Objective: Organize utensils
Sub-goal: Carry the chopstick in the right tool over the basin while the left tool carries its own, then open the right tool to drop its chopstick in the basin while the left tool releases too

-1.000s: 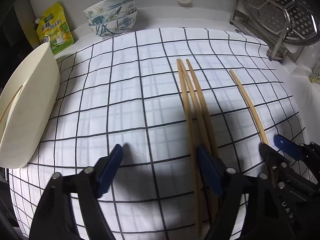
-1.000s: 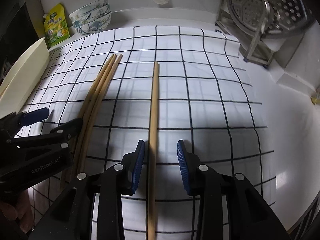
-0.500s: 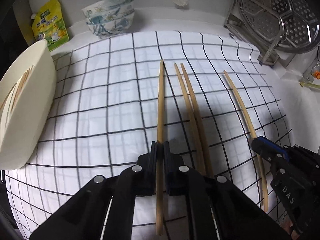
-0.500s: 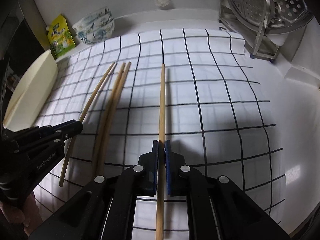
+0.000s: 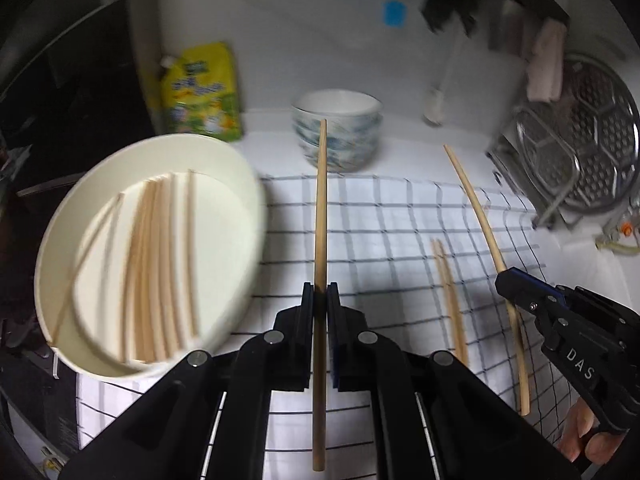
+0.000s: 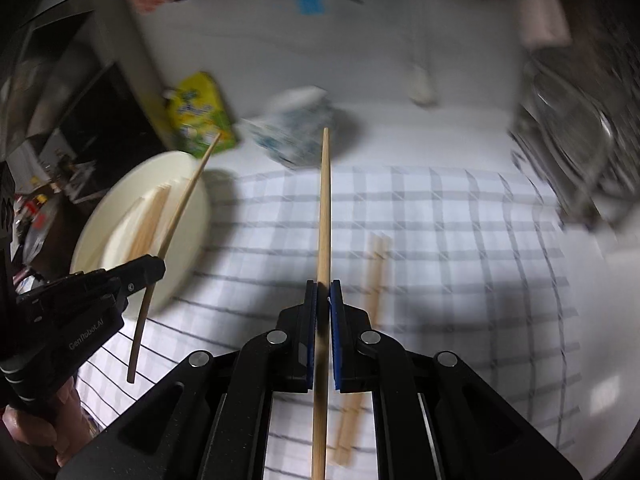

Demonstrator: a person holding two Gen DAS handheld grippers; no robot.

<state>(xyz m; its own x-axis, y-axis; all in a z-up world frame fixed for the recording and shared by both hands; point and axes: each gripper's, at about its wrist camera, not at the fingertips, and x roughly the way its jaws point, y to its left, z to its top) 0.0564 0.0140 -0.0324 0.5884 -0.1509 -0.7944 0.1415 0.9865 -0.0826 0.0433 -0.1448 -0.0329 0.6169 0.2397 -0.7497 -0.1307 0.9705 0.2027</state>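
Two chopsticks were held aloft, one [image 5: 320, 216] in the left gripper [image 5: 320, 300] and one [image 6: 325, 208] in the right gripper [image 6: 323, 300]. Two more chopsticks [image 5: 450, 300] lay side by side on one checked cloth [image 5: 392, 240]. One cream bowl [image 5: 248, 200] held a bundle of chopsticks [image 5: 160, 272], too blurred to count exactly. One stack of patterned bowls [image 5: 340, 140], one yellow pouch [image 5: 200, 92] and one metal rack [image 5: 576, 152] stood behind.

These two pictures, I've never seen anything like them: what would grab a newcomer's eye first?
Probably the black left tool and right tool, each shut on a single wooden chopstick held above a checked cloth. To the left sits a cream bowl already holding many chopsticks, while two loose chopsticks lie on the cloth.
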